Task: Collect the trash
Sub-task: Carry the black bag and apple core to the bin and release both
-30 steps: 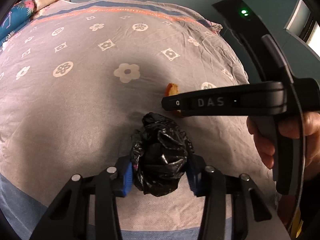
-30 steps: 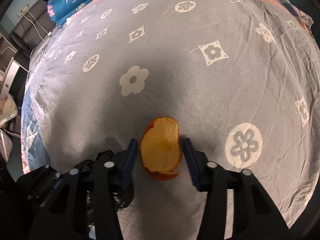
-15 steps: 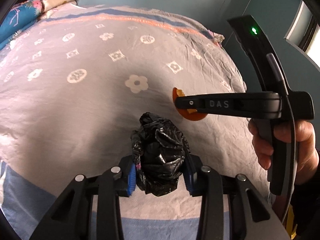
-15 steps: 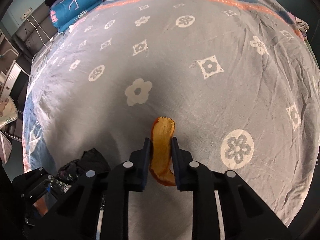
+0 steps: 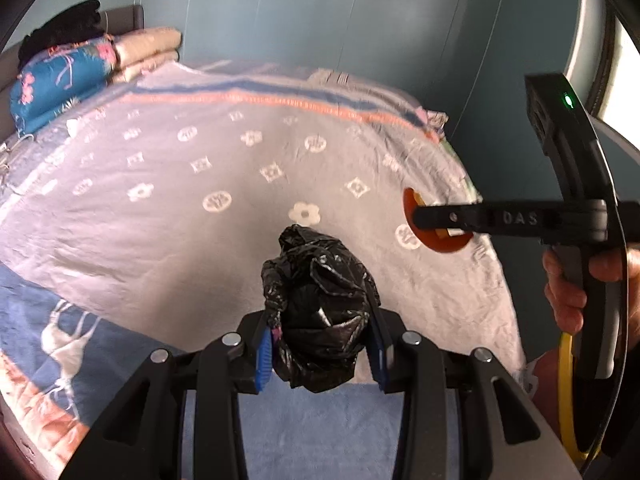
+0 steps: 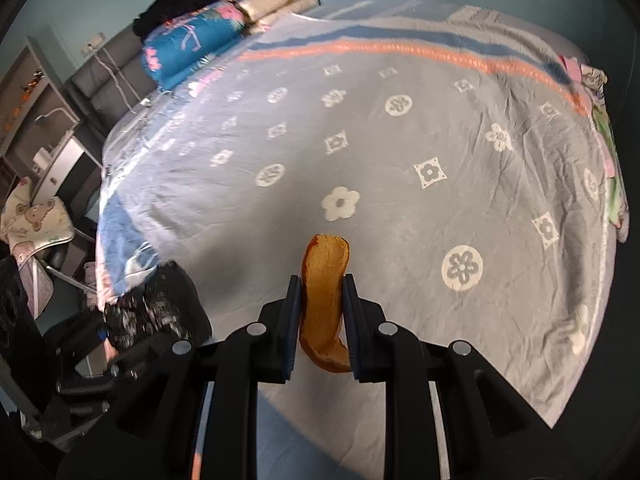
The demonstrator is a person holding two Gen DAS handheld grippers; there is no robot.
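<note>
Two full claws: crumpled black bag (image 5: 320,312) in left gripper (image 5: 320,354), curled orange peel (image 6: 325,300) in right gripper (image 6: 322,328).

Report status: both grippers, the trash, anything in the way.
Left gripper shut on black bag. Right gripper shut on orange peel. Both held above bedspread. Nothing in the way.

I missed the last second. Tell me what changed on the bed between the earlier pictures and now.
The right gripper closed on the orange peel, squeezing it narrow, and lifted it off the bedspread. The left gripper rose too, carrying the black bag clear of the bed. Its grip on the bag stayed as it was.
</note>
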